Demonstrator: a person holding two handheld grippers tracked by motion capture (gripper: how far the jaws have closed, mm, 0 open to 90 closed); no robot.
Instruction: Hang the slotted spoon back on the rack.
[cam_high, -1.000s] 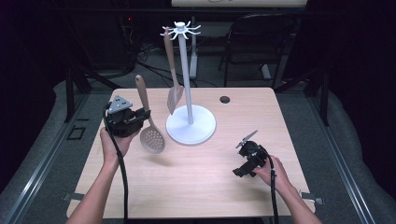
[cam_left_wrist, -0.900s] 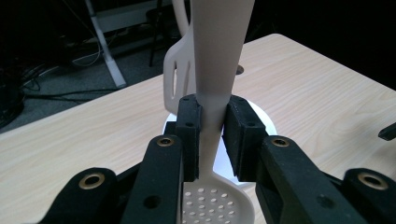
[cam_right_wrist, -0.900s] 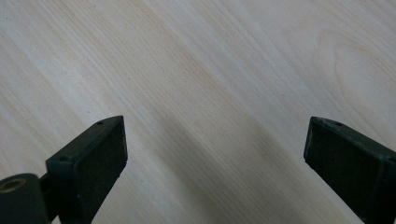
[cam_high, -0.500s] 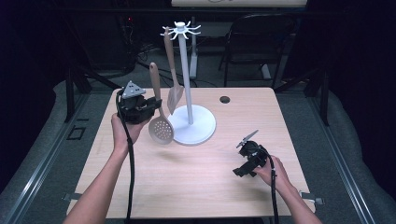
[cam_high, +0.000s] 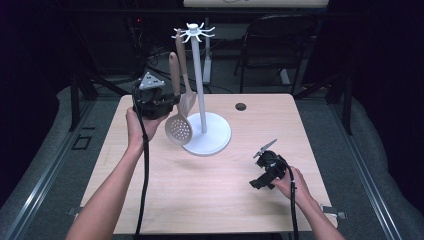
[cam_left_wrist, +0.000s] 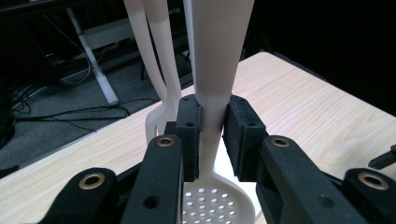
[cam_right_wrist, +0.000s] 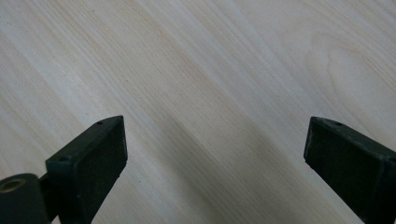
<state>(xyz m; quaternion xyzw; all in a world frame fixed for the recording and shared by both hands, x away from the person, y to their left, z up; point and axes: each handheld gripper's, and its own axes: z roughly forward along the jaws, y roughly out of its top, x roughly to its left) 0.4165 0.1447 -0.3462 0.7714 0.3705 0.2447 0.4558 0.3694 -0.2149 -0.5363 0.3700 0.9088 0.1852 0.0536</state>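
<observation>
Left hand-held gripper raised above the surface, clamped on the neck of a pale slotted spoon, just left of the white stand. In the left gripper view, pads pressed against both sides of the spoon's handle; perforated bowl half hidden below the jaws, upper end of the handle cut off by the top edge. From the high view, handle upright, bowl hanging low over the rim of the stand's round base (touching it or just clear: impossible to tell).

Second pale utensil, a slotted turner, hanging from the stand's hooked top; blade partly covered by the held spoon and the gripper body. In the left gripper view, its handle just behind the spoon, top out of frame, head largely blocked by the left jaw.

Right hand-held gripper lying low at the right near edge of the surface, tilted on its side, jaw tips dark and hard to separate from above. In the right gripper view, jaws spread wide with nothing but bare wood grain between them (tips cropped at the bottom and right edges).

Small dark round hole in the surface beyond the stand.
</observation>
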